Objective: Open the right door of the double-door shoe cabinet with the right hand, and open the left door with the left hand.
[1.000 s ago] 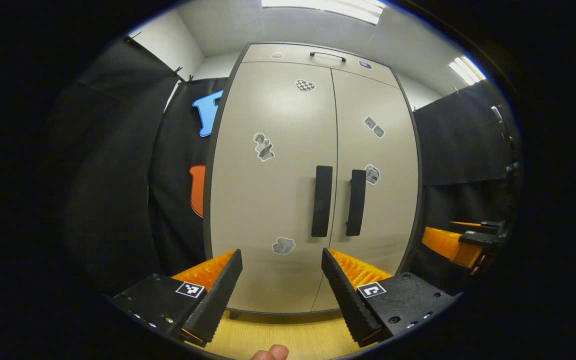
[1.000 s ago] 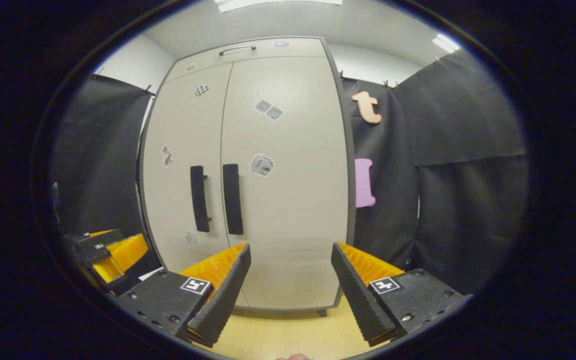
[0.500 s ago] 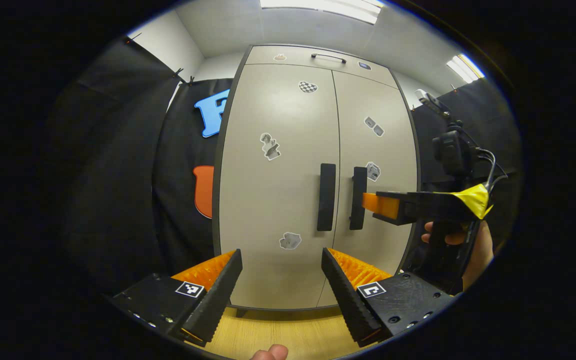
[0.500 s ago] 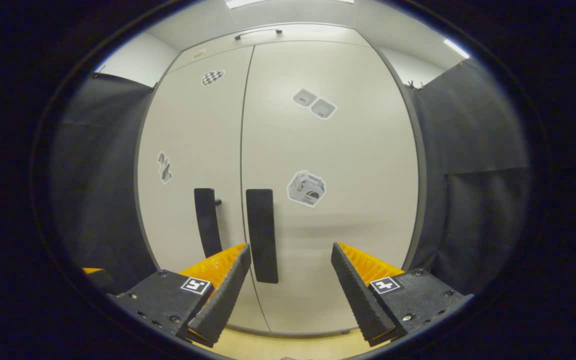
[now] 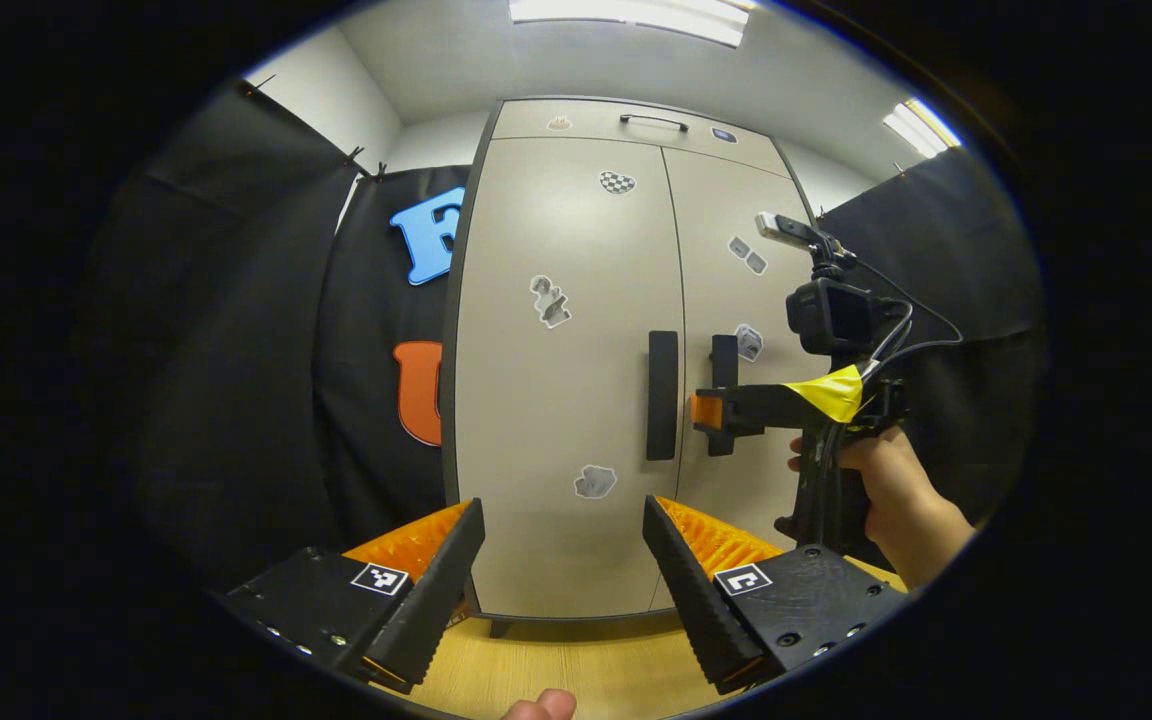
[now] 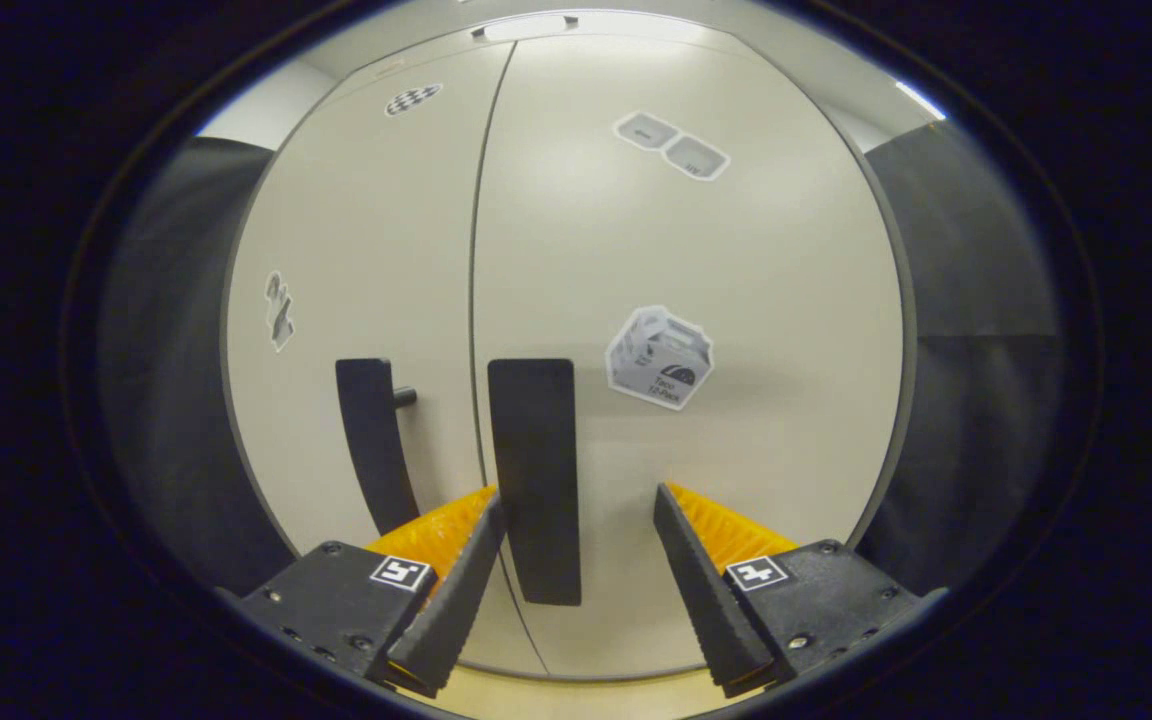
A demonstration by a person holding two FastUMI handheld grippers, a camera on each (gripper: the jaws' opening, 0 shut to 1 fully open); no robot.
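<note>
The beige double-door shoe cabinet [image 5: 576, 300] stands upright with both doors closed. Each door carries a black vertical handle by the middle seam: the left handle [image 5: 662, 395] and the right handle [image 5: 723, 375]. In the right gripper view, the right handle [image 6: 534, 470] sits between the open fingers of my right gripper [image 6: 579, 520], nearer the left finger, with no pressing seen. The left handle [image 6: 376, 440] is just beside it. The left gripper view has that right gripper [image 5: 706, 410] at the right handle, held by a hand [image 5: 896, 490]. My left gripper [image 5: 564, 530] stays open, well short of the doors.
Black cloth walls close in on both sides of the cabinet. Light wooden floor [image 5: 586, 670] runs under it. Stickers dot the doors, and a small top drawer with a thin handle [image 5: 653, 120] sits above them.
My right gripper has moved forward to the cabinet, so the right handle now lies between its fingers. The left gripper has barely shifted.
</note>
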